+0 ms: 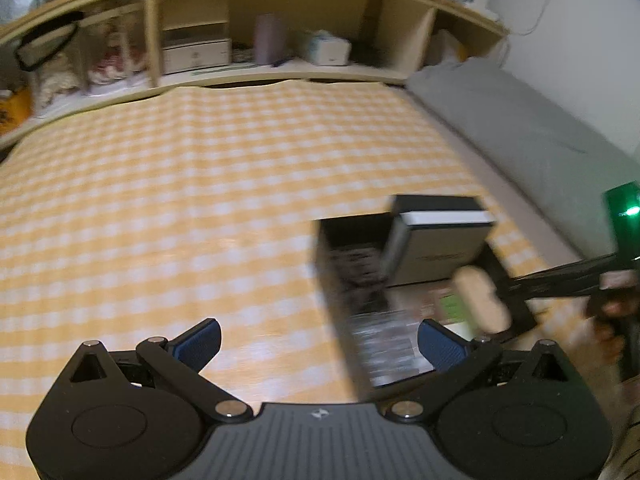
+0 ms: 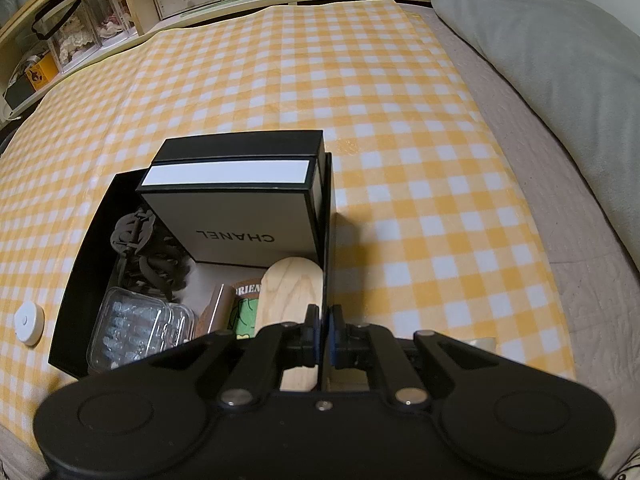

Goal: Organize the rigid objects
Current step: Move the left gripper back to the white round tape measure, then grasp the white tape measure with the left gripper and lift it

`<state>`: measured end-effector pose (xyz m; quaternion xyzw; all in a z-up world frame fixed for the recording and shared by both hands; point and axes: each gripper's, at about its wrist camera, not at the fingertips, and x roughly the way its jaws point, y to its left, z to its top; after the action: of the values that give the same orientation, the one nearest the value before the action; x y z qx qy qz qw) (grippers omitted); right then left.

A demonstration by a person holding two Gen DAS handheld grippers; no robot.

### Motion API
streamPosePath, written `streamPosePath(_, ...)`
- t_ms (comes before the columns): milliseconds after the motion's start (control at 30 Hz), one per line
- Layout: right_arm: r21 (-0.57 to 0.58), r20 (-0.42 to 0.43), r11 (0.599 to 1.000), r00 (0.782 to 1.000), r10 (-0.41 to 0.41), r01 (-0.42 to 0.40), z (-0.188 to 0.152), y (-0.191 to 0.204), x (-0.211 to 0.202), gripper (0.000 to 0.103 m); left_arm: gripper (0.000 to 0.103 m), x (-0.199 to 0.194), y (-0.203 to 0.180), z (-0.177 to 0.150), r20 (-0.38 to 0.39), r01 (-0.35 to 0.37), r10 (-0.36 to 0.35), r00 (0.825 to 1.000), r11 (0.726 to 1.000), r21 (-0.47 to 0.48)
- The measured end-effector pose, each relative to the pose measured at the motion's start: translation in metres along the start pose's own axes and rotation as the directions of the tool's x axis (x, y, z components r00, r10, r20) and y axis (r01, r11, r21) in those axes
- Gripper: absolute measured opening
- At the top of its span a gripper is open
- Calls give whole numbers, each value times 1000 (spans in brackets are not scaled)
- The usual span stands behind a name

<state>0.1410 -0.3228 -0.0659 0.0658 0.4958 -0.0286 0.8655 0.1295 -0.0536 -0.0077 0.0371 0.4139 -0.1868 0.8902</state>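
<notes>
Left wrist view: the left gripper (image 1: 318, 346) hangs with its blue-padded fingers (image 1: 199, 343) spread wide and nothing between them, above a yellow-and-white checked cloth (image 1: 180, 184). To its right, blurred, stands an open black box (image 1: 344, 280) holding a white box with black edges (image 1: 434, 240) propped upright at the far end and a pale wooden piece (image 1: 482, 300) near the right wall. The other tool's black arm reaches in from the right edge. Behind the cloth runs a wooden shelf unit (image 1: 280, 68), and a grey pillow (image 1: 520, 128) lies along the right side.

Right wrist view: the right gripper (image 2: 324, 336) is clenched on the right wall of the black box (image 2: 86, 248), its pads pressed either side of the thin black edge. Just left of the jaws, inside the box, the rounded wooden piece (image 2: 292, 296) leans against that wall. Beyond it the white box (image 2: 244, 216) stands tilted against the far end. Dark hair clips (image 2: 148, 252) fill the left side, with a clear plastic case (image 2: 132, 324) in the near-left corner and a green printed item (image 2: 242, 316) beside it. A small white round disc (image 2: 28, 322) lies on the checked cloth (image 2: 400, 120), just left of the box.
</notes>
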Motion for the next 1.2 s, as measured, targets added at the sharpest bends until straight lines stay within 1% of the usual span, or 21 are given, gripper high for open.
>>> streamPosePath(100, 0, 0, 1000, 1000, 0, 0, 0, 0, 0, 5, 103, 3, 24, -5, -37, -55, 56, 998, 998, 19)
streamPosePath(200, 1, 0, 1000, 1000, 0, 0, 0, 0, 0, 5, 103, 9, 49, -13, -73, -112, 113, 991, 993, 22)
streamPosePath(267, 0, 0, 1000, 1000, 0, 0, 0, 0, 0, 5, 103, 16, 65, -19, -105, -137, 137, 985, 991, 6)
streamPosePath(300, 1, 0, 1000, 1000, 0, 0, 0, 0, 0, 5, 103, 21, 74, -23, -126, -149, 145, 981, 989, -16)
streamPosePath(433, 0, 0, 1000, 1000, 0, 0, 0, 0, 0, 5, 103, 39, 101, -37, -185, -172, 152, 971, 980, -97)
streamPosePath(600, 1, 0, 1000, 1000, 0, 0, 0, 0, 0, 5, 100, 54, 103, -42, -210, -159, 139, 968, 984, -81)
streamPosePath(667, 0, 0, 1000, 1000, 0, 0, 0, 0, 0, 5, 93, 62, 96, -44, -227, -163, 143, 963, 984, -70)
streamPosePath(700, 0, 1, 1000, 1000, 1, -1, 0, 0, 0, 5, 91, 67, 94, -45, -242, -167, 147, 959, 984, -66)
streamPosePath(767, 1, 1, 1000, 1000, 2, -2, 0, 0, 0, 5, 81, 70, 92, -47, -261, -166, 144, 954, 984, -65)
streamPosePath(800, 1, 1, 1000, 1000, 2, -2, -1, 0, -1, 5, 78, 70, 92, -48, -264, -166, 143, 954, 984, -66)
streamPosePath(833, 1, 1, 1000, 1000, 1, -1, 0, 0, 0, 5, 74, 70, 92, -48, -262, -168, 146, 954, 984, -64)
streamPosePath(867, 0, 1, 1000, 1000, 1, -1, -1, 0, -1, 5, 66, 70, 92, -48, -258, -171, 149, 954, 983, -62)
streamPosePath(900, 0, 1, 1000, 1000, 2, -2, -1, 0, -1, 5, 61, 69, 93, -48, -254, -165, 144, 956, 984, -66)
streamPosePath(1133, 1, 2, 1000, 1000, 2, -2, -1, 0, -1, 5, 61, 72, 93, -48, -247, -167, 142, 959, 982, -83)
streamPosePath(1200, 1, 2, 1000, 1000, 2, -2, -1, 0, -1, 5, 61, 65, 95, -47, -235, -169, 144, 961, 982, -89)
